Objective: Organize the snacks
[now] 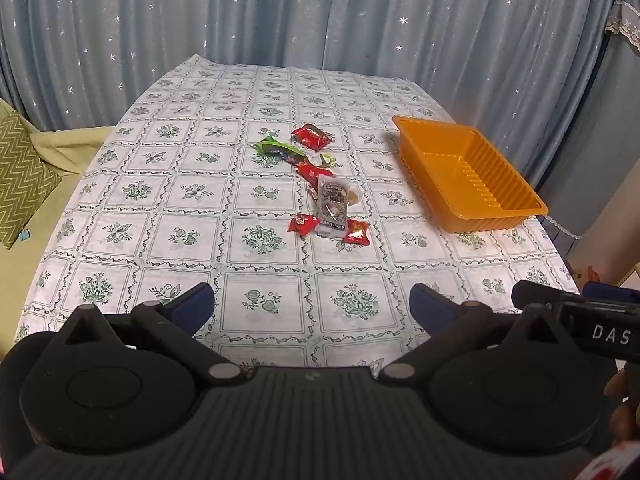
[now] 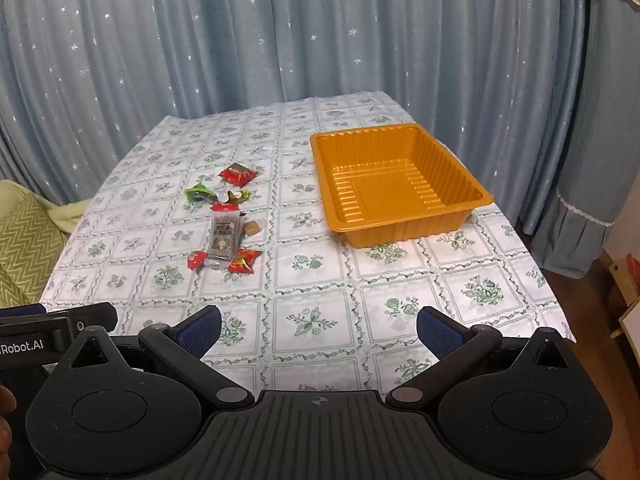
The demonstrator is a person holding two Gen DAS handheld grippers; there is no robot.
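Several small snack packets lie in a loose heap mid-table: red packets [image 1: 311, 136] [image 2: 237, 173], a green wrapper [image 1: 277, 148] [image 2: 199, 192] and a clear grey packet [image 1: 331, 201] [image 2: 224, 234]. An empty orange plastic tray [image 1: 496, 216] [image 2: 404, 228] sits to their right. My left gripper [image 1: 314, 304] hovers open over the near edge of the table, well short of the snacks, nothing between its fingers. My right gripper [image 2: 319, 326] is open too, at the near edge, with the tray ahead and the snacks ahead to its left.
The table wears a white cloth with green flower squares [image 1: 264, 236] [image 2: 312, 320]. Blue starred curtains [image 1: 320, 12] hang behind it. A green cushion [image 1: 20, 176] lies to the left. Each gripper's body shows at the other view's edge, the right one [image 1: 592, 320] and the left one [image 2: 52, 332].
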